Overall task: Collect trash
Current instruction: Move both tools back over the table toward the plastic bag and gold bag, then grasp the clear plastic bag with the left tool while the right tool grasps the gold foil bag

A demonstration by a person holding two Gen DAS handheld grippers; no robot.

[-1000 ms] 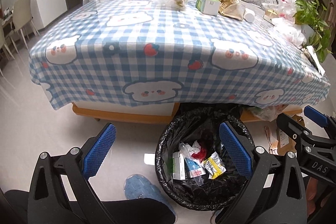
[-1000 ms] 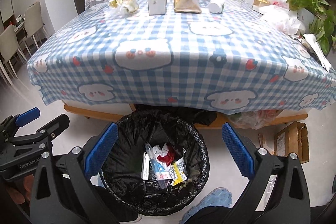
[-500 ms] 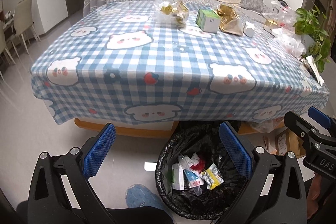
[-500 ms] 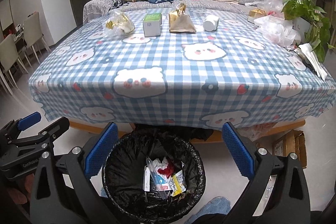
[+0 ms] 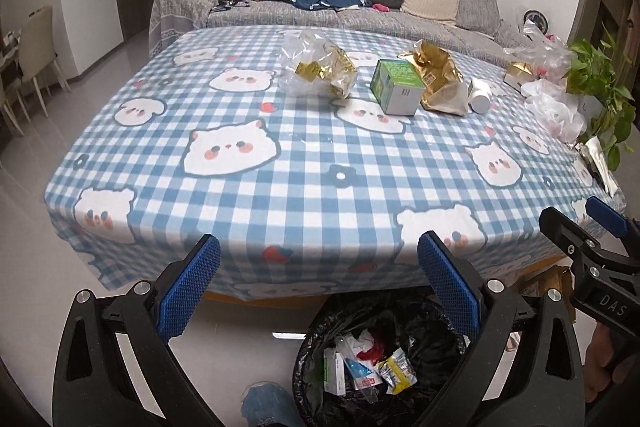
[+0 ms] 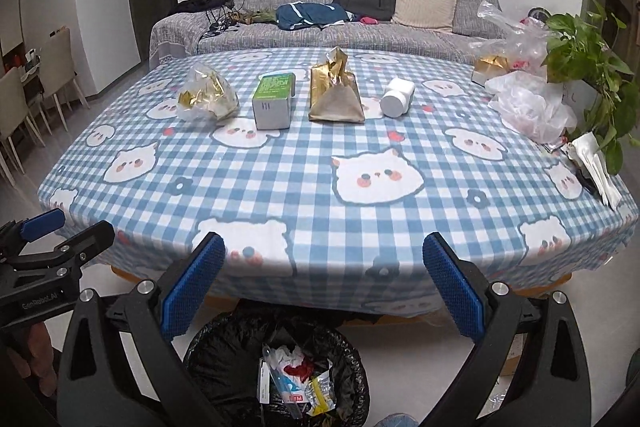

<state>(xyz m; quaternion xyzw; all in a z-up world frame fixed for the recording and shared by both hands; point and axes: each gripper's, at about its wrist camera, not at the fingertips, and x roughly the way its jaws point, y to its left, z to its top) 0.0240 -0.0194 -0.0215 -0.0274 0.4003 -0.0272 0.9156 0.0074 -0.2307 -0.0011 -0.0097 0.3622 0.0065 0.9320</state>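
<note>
- Behind the tabletop (image 6: 304, 163), with its blue checked cloth, stands a grey sofa (image 6: 320, 7) carrying a backpack and clothes.
- Four pieces of trash sit in a row on the far half of the tabletop: a clear bag (image 6: 206, 97) with gold wrappers, a green box (image 6: 274, 101), a gold bag (image 6: 335, 93) and a white bottle (image 6: 397, 97) on its side.
- Below the near edge, on the floor, a black-lined bin (image 6: 276, 367) already holds several wrappers and a small carton.
- Left claw (image 5: 318, 285) is spread wide and empty; right claw (image 6: 324, 285) is likewise spread wide with nothing between its pads.
- Judged from this, one drop is done and the reach for the next piece is starting.
- Next move calls for stretching well across the cloth; the clear bag is nearest the left claw, the bottle nearest the right, and the soft bags need a pinch on a fold.
- Compared with a second ago, both cameras have risen and tilted up: the tabletop fills more of each view and the bin has slid toward the bottom edge. The trash on the cloth has not moved.
</note>
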